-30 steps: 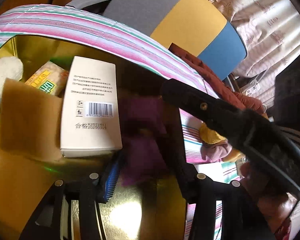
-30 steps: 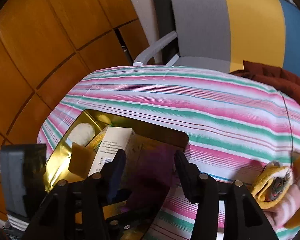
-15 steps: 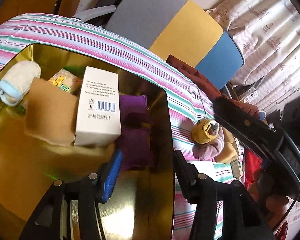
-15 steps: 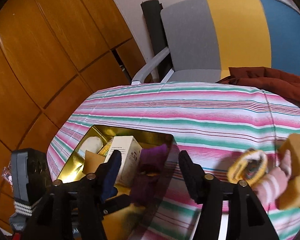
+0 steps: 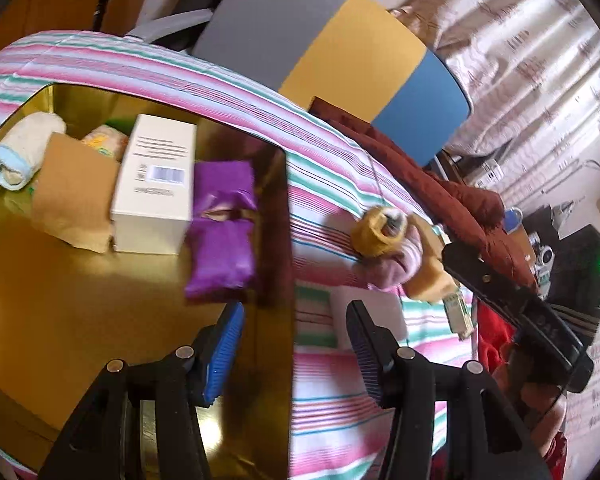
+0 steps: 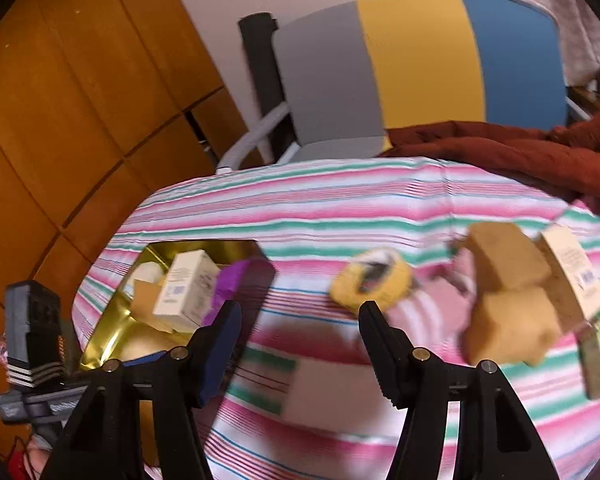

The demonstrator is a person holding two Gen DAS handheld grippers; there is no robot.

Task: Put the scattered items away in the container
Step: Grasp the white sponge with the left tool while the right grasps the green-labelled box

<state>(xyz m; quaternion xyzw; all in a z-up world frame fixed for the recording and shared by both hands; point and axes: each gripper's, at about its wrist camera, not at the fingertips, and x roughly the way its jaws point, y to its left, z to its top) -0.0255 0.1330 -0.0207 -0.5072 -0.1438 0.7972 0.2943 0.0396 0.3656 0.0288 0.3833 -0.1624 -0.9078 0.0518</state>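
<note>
Purple pouch [image 5: 224, 232] now left inside gold container [image 5: 60, 320]; right hand-held gripper [image 6: 300, 332] drawn back empty, jaws just widened, toward yellow-pink bundle [image 6: 372, 280] on table [image 6: 320, 208]. Left hand-held gripper [image 5: 296, 340] open, empty.

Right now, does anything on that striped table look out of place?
Yes. A yellow and pink bundle of socks and tan sponge blocks lie loose on the striped cloth, outside the gold tin holding the other items.

A chair [image 6: 420, 68] with grey, yellow and blue stripes stands behind the desk [image 6: 340, 208]. Brown wood panels [image 6: 80, 100] cover the wall. Pale curtains [image 5: 540, 80] hang nearby.
</note>
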